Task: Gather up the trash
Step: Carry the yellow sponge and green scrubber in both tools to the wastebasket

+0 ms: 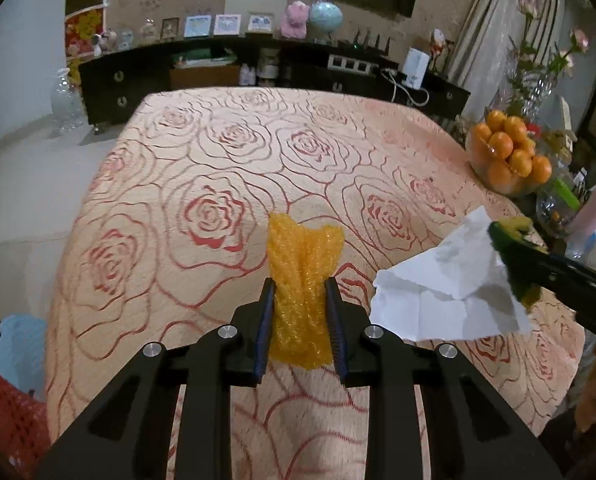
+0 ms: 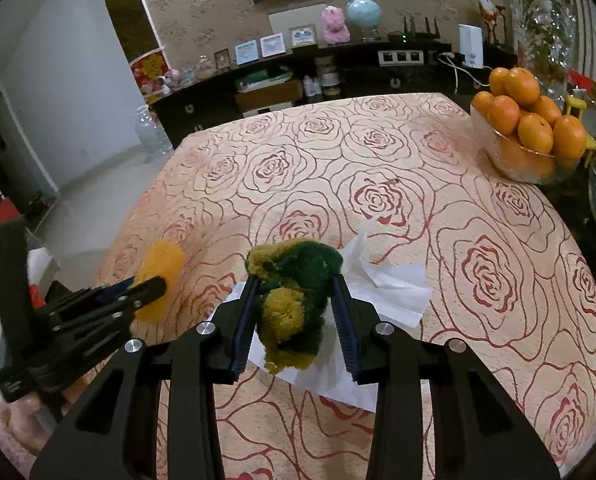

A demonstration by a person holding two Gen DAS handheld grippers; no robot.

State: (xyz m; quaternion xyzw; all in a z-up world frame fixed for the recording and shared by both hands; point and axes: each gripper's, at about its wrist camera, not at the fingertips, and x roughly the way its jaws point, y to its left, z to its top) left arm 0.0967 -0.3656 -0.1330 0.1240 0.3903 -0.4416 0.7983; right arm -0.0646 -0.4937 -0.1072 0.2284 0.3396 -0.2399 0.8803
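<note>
Between the pads of my left gripper point(image 1: 300, 300) sits a crumpled piece of orange bubbly foam wrap point(image 1: 304, 272), squeezed at its waist with its upper end fanning out above the fingertips and its lower end bulging out below them; those jaws are clamped on it, and it appears lifted clear of the cloth. I judge it very light and springy, so it should compress without damage but could spring back and slip if the squeeze loosens, and the narrow middle where I have it looks like the right place. My right gripper point(image 2: 295, 304) is closed on a worn green and yellow scouring sponge point(image 2: 293, 304), soft and frayed, pinched across its bulk. A torn sheet of white tissue paper point(image 2: 382, 296) hangs with it, some of it seemingly caught under the sponge, though I cannot tell how firmly. That paper is flimsy and tears easily, so I would count on it dropping free rather than trust it to stay. Under both loads spreads the peach tablecloth with red rose outlines point(image 1: 217, 184), with no other scrap visible on it. Off at the far right edge stands a glass bowl of oranges point(image 2: 530, 128), well apart from my hands.
</note>
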